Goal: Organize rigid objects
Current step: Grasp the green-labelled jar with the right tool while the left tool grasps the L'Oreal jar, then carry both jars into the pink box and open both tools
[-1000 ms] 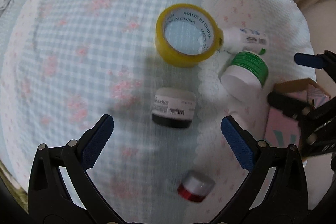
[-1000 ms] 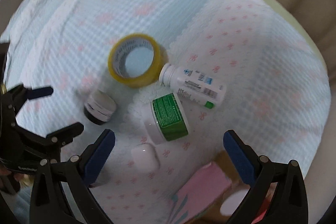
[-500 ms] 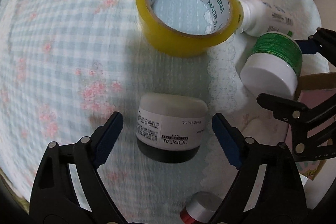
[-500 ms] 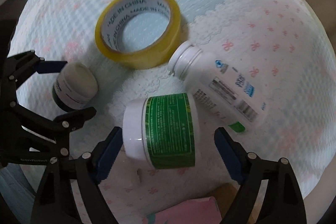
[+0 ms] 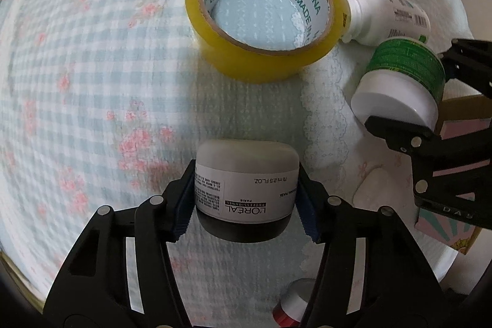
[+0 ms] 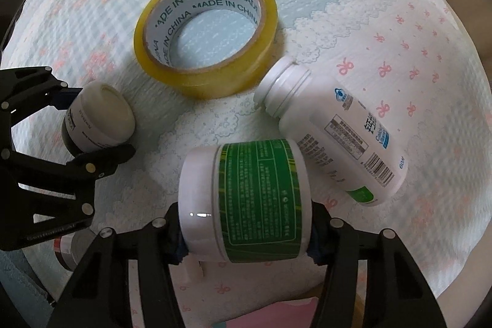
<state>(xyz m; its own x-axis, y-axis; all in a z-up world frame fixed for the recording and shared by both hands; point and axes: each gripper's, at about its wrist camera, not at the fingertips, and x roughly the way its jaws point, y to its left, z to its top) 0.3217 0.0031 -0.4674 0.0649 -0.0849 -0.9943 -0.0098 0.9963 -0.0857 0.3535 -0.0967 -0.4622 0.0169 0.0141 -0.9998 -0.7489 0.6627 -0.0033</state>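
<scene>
Tape roll (image 5: 264, 26): at your 12 o'clock in the left wrist view you can read "MADE IN CHINA" repeated in green around the inner core.
Cream jar (image 5: 246, 189): its label sits upside down to you and reads "L'ORÉAL PROFESSIONNEL PARIS", with "2.5 FL.OZ." and "MASK".
White bottle (image 6: 338, 137): at 3 o'clock in your right wrist view, a barcode and "60"; the rest is too small.
Green-labelled jar (image 6: 246, 202): print unreadable.
</scene>
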